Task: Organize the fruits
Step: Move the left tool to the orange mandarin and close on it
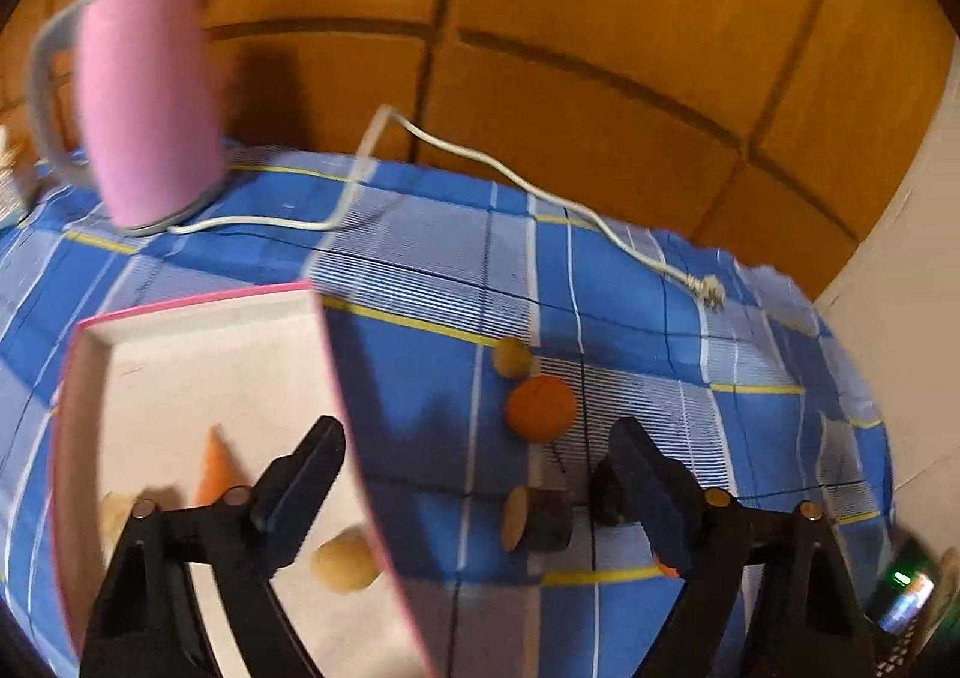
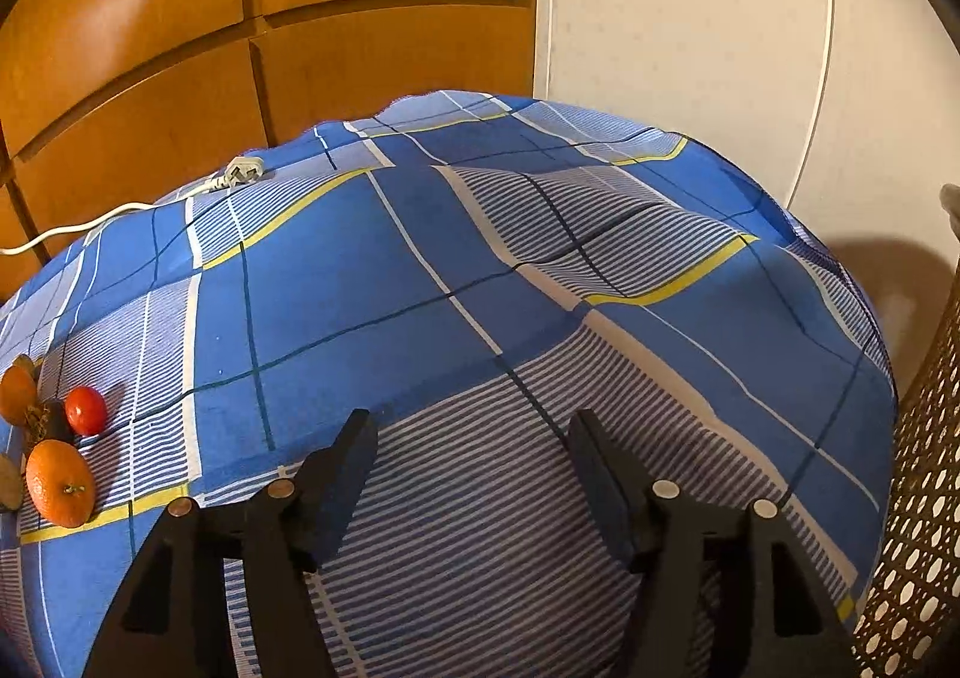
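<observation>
In the left wrist view a pink-rimmed white tray point(image 1: 198, 318) holds a carrot point(image 1: 215, 468) and two pale potatoes point(image 1: 345, 561). Right of it, on the blue checked cloth, lie an orange point(image 1: 540, 408), a small brown fruit point(image 1: 512, 357) and a dark piece with a pale cut face point(image 1: 537, 519). My left gripper point(image 1: 474, 474) is open, straddling the tray's right wall, and the dark piece lies untouched between its fingers. In the right wrist view my right gripper point(image 2: 474, 456) is open over bare cloth. Far left lie two oranges point(image 2: 60, 483) and a red tomato point(image 2: 86, 410).
A pink kettle point(image 1: 150, 102) stands at the cloth's far left, its white cord running to a plug point(image 1: 708, 294) near the far edge. A perforated wicker basket point(image 2: 924, 498) rises at the right. Wooden panels back the table.
</observation>
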